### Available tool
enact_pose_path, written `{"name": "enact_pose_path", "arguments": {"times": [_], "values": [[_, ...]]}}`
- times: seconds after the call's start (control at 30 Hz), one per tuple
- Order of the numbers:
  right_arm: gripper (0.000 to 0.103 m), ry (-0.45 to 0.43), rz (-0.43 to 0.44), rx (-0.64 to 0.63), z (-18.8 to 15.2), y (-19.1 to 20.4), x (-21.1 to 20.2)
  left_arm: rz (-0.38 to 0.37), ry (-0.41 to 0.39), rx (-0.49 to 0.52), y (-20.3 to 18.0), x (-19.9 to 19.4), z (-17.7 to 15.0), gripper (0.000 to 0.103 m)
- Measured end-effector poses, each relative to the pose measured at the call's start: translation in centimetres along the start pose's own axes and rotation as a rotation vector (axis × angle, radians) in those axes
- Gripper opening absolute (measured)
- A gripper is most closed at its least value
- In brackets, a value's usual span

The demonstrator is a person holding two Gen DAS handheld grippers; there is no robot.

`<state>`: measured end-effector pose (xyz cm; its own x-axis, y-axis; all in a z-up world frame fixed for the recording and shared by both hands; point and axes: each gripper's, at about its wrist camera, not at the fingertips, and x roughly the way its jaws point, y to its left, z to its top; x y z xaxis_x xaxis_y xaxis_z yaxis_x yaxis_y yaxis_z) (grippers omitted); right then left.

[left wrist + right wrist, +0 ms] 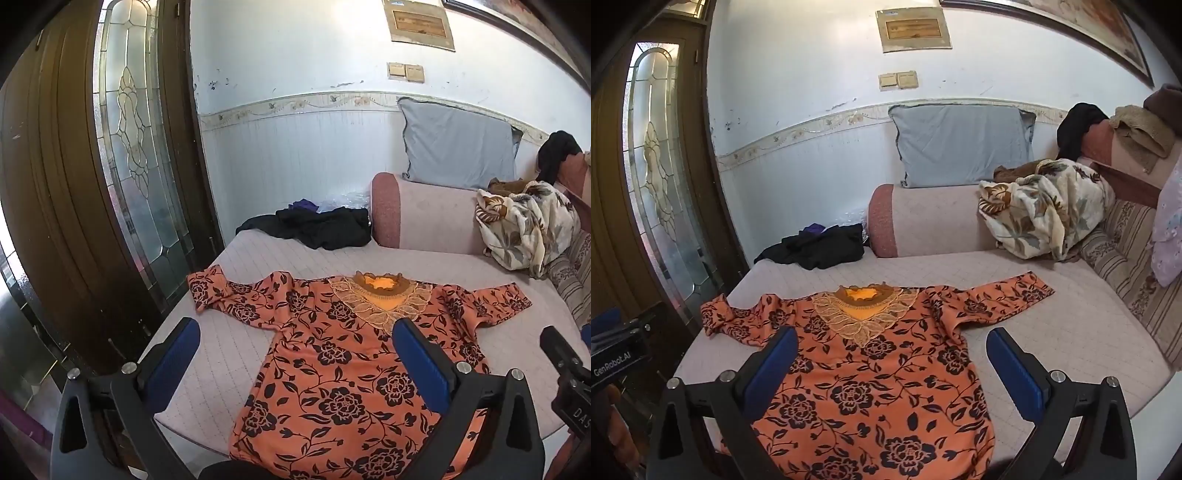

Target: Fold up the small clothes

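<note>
An orange blouse (332, 362) with black flowers and a lace neckline lies flat on the pale quilted seat (229, 332), both sleeves spread out. The left sleeve end is curled over. My left gripper (295, 332) hangs open above the blouse's left half, nothing between its blue pads. In the right wrist view the same blouse (871, 387) lies under my right gripper (892, 341), which is open and empty over the chest. The sleeve (1008, 295) on the right stretches toward the cushions. Neither gripper touches the cloth.
A black garment heap (321, 227) lies at the far end of the seat by the pink armrest (413, 214). A floral blanket (1041, 210) and a grey pillow (960, 144) sit behind. A wooden glass door (110, 166) stands to the left.
</note>
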<state>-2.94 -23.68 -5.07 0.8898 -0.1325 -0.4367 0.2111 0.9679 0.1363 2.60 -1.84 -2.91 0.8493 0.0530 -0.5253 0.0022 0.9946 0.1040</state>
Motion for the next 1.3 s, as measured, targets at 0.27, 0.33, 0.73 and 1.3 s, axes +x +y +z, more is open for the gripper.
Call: {"name": "enact_pose_path", "arguments": {"times": [0.27, 0.33, 0.73, 1.3], "values": [[0.103, 0.015, 0.001, 0.046, 0.2, -1.3, 1.0, 0.022, -0.009, 0.013, -0.5, 0.4, 0.2, 0.103], [0.103, 0.015, 0.004, 0.046, 0.0, -1.5, 0.9, 0.021, -0.009, 0.013, -0.3, 0.2, 0.5, 0.103], [0.103, 0.045, 0.019, 0.034, -0.5, -1.1, 1.8, 0.051, -0.019, -0.013, 1.5, 0.5, 0.6, 0.103], [0.103, 0.073, 0.032, 0.021, -1.1, -0.1, 2.7, 0.046, -0.006, -0.023, 2.0, 1.4, 0.3, 0.103]]}}
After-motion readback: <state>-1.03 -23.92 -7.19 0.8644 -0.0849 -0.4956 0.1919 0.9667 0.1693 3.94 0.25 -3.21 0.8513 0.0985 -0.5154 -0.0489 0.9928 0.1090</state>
